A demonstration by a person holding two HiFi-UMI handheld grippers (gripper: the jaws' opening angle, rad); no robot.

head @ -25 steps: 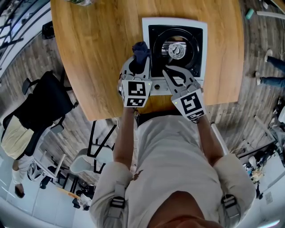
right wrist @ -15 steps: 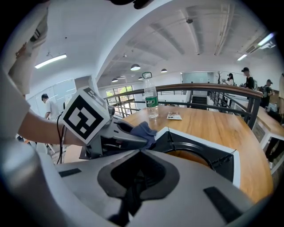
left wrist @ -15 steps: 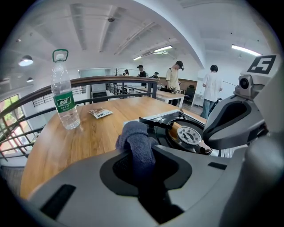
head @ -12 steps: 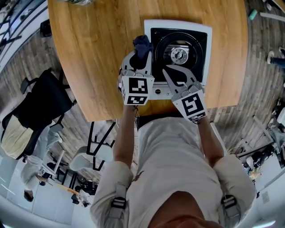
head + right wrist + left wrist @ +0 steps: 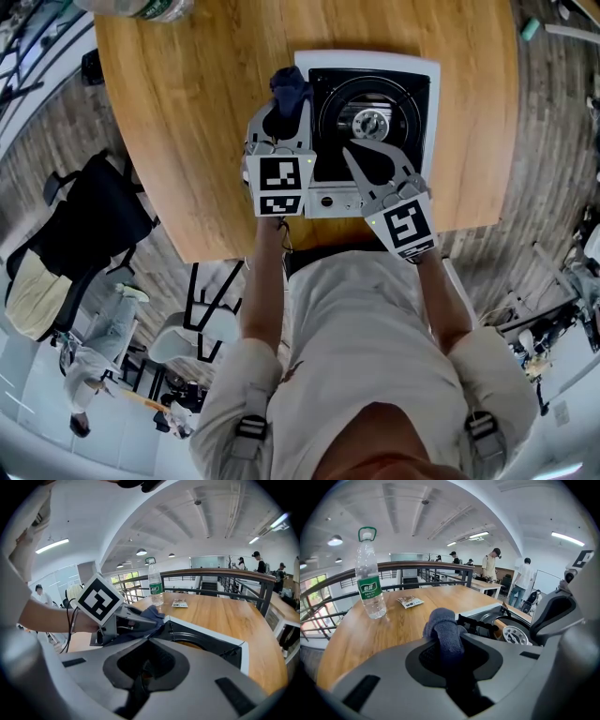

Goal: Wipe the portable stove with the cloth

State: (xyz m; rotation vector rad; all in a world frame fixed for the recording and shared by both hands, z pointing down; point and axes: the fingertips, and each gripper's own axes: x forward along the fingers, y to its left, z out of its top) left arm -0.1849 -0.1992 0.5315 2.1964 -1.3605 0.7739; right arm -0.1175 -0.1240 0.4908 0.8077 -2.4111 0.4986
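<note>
Since a second ago, the left gripper [image 5: 283, 117] has carried the cloth [image 5: 289, 84] farther along the left edge of the portable stove [image 5: 434, 112], toward its far corner. A water bottle [image 5: 150, 7] has also come into the top of the head view. In that view the stove stands on the wooden bench [image 5: 197, 141], with the dark blue cloth bunched at its left rim. The right gripper [image 5: 349, 150] points over the stove's near side toward the round burner [image 5: 371, 123].

The left gripper view shows its fingers pinching the cloth, which stands up between them. The burner is to the right, and the bottle stands upright near a small packet [image 5: 410, 602] farther off on the bench.

The right gripper view shows its fingers pressed together with nothing between them, above the stove's black top. The left gripper and cloth sit at the stove's white rim.
</note>
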